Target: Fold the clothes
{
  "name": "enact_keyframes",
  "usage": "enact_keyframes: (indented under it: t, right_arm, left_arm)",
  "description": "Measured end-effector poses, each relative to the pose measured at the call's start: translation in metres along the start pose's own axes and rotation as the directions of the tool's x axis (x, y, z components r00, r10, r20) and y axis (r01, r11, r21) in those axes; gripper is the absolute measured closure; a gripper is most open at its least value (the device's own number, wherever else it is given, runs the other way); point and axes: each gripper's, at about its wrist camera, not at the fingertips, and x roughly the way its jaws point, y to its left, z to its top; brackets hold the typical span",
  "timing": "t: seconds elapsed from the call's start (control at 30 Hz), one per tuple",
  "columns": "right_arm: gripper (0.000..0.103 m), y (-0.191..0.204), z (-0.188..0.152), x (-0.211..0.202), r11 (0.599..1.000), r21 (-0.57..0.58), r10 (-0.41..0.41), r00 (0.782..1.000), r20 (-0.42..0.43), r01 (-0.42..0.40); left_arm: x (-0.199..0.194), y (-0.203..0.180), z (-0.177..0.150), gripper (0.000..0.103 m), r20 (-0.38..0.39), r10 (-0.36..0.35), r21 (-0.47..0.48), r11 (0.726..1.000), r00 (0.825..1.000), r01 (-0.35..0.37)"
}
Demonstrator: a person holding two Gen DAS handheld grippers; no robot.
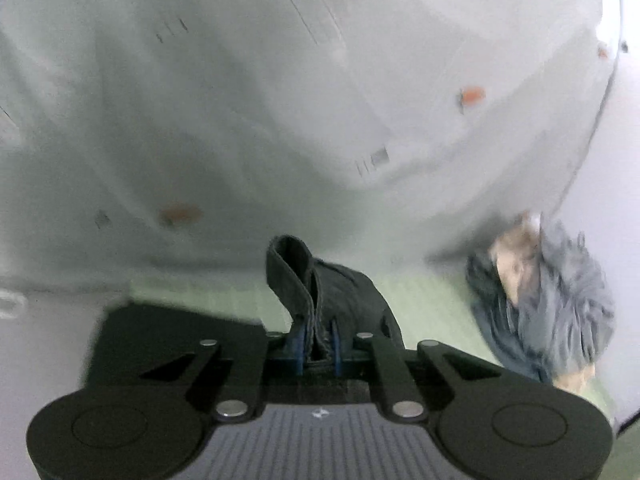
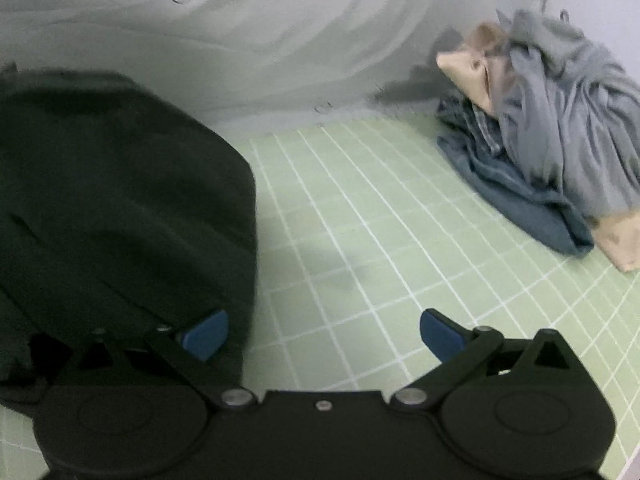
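Observation:
My left gripper point(image 1: 318, 350) is shut on a folded hem of a black garment point(image 1: 320, 280), which stands up as a loop between the blue pads point(image 1: 298, 350) and hangs down to the right. In the right wrist view the same black garment point(image 2: 116, 208) lies spread over the left of the green gridded mat point(image 2: 360, 232). My right gripper point(image 2: 324, 334) is open just above the mat, its left blue fingertip point(image 2: 204, 334) over the garment's right edge, its right one over bare mat. Nothing is between its pads.
A heap of grey, blue and beige clothes point(image 2: 552, 132) is piled at the mat's far right, also blurred in the left wrist view as the clothes heap point(image 1: 544, 300). A white wall point(image 2: 280, 60) rises behind the mat, with small orange marks point(image 1: 472, 96).

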Motion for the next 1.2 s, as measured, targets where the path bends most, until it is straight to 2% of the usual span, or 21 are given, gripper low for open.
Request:
enact_keyframes:
  t: [0.07,0.13,0.17,0.23,0.3,0.37,0.4,0.43,0.47,0.5,0.53,0.57,0.6,0.63,0.67,0.77,0.87,1.03,1.1,1.2]
  right_arm:
    - [0.0,0.009,-0.001,-0.005,1.0,-0.018,-0.004,1.0,0.009,0.004]
    - [0.0,0.017,-0.002,-0.007,1.0,-0.027,-0.004,1.0,0.01,0.004]
    - [0.0,0.02,-0.003,-0.007,1.0,-0.029,-0.003,1.0,0.007,0.003]
    - [0.0,0.028,-0.004,-0.006,0.999,-0.035,-0.007,1.0,-0.003,0.007]
    - [0.0,0.035,-0.004,-0.006,0.999,-0.047,-0.013,1.0,-0.008,0.013]
    - [0.0,0.041,-0.001,-0.004,0.999,-0.049,-0.007,1.0,-0.015,0.006]
    - [0.0,0.045,0.0,-0.003,0.999,-0.047,0.002,1.0,-0.019,-0.002]
    - [0.0,0.048,0.002,-0.002,0.999,-0.045,0.014,1.0,-0.021,-0.015]
    - [0.0,0.052,0.005,-0.001,0.999,-0.043,0.028,0.999,-0.02,-0.029]
    - [0.0,0.055,0.009,0.001,0.998,-0.034,0.049,0.999,-0.02,-0.05]
    - [0.0,0.059,0.015,0.004,0.997,-0.016,0.08,0.997,-0.021,-0.08]
    - [0.0,0.062,0.02,0.007,0.994,0.002,0.11,0.994,-0.022,-0.11]
    - [0.0,0.066,0.025,0.011,0.99,0.019,0.139,0.99,-0.025,-0.139]
    - [0.0,0.071,0.03,0.017,0.986,0.035,0.167,0.985,-0.032,-0.166]
    - [0.0,0.076,0.034,0.024,0.982,0.044,0.185,0.982,-0.042,-0.183]
    - [0.0,0.086,0.044,0.05,0.982,0.048,0.185,0.978,-0.095,-0.182]
    - [0.0,0.08,0.044,0.067,0.973,0.099,0.223,0.965,-0.14,-0.21]
    - [0.0,0.072,0.043,0.073,0.941,0.174,0.314,0.939,-0.14,-0.289]
    - [0.0,0.064,0.044,0.076,0.913,0.224,0.373,0.92,-0.12,-0.34]
    - [0.0,0.059,0.048,0.079,0.843,0.292,0.489,0.869,-0.07,-0.451]
  left_arm:
    - [-0.013,0.019,0.008,0.089,0.037,0.02,-0.016,1.0,0.999,-0.019]
    - [-0.018,0.048,0.007,0.089,0.038,0.071,-0.029,0.997,0.997,-0.07]
    - [-0.016,0.061,0.003,0.088,0.021,0.106,-0.039,0.994,0.994,-0.105]
    - [-0.005,0.098,-0.016,0.086,-0.05,0.2,-0.099,0.974,0.979,-0.204]
    - [0.016,0.134,-0.041,0.081,-0.187,0.271,-0.126,0.947,0.944,-0.296]
    - [0.036,0.169,-0.065,0.08,-0.322,0.329,-0.139,0.911,0.888,-0.388]
    - [0.039,0.181,-0.074,0.074,-0.349,0.351,-0.136,0.898,0.869,-0.418]
    - [0.038,0.189,-0.077,0.058,-0.354,0.33,-0.151,0.903,0.875,-0.401]
    - [0.037,0.197,-0.081,0.045,-0.358,0.308,-0.166,0.908,0.881,-0.385]
    - [0.036,0.204,-0.081,0.022,-0.349,0.268,-0.199,0.915,0.898,-0.351]
    - [0.036,0.207,-0.081,0.018,-0.331,0.234,-0.225,0.921,0.914,-0.317]
    - [0.037,0.209,-0.079,0.018,-0.301,0.196,-0.25,0.928,0.933,-0.275]
    - [0.042,0.213,-0.078,0.018,-0.289,0.159,-0.26,0.936,0.944,-0.237]
    - [0.047,0.216,-0.077,0.015,-0.277,0.122,-0.269,0.942,0.953,-0.199]
    - [0.058,0.214,-0.076,0.015,-0.281,0.1,-0.26,0.949,0.955,-0.176]
    - [0.087,0.209,-0.076,0.014,-0.307,0.081,-0.218,0.964,0.948,-0.153]
    - [0.108,0.216,-0.081,0.014,-0.361,0.066,-0.227,0.961,0.93,-0.156]
    - [0.127,0.221,-0.083,0.014,-0.388,0.026,-0.217,0.969,0.921,-0.118]
    - [0.13,0.223,-0.083,0.014,-0.392,0.012,-0.235,0.965,0.92,-0.113]
    - [0.13,0.223,-0.083,0.015,-0.395,0.011,-0.24,0.964,0.919,-0.115]
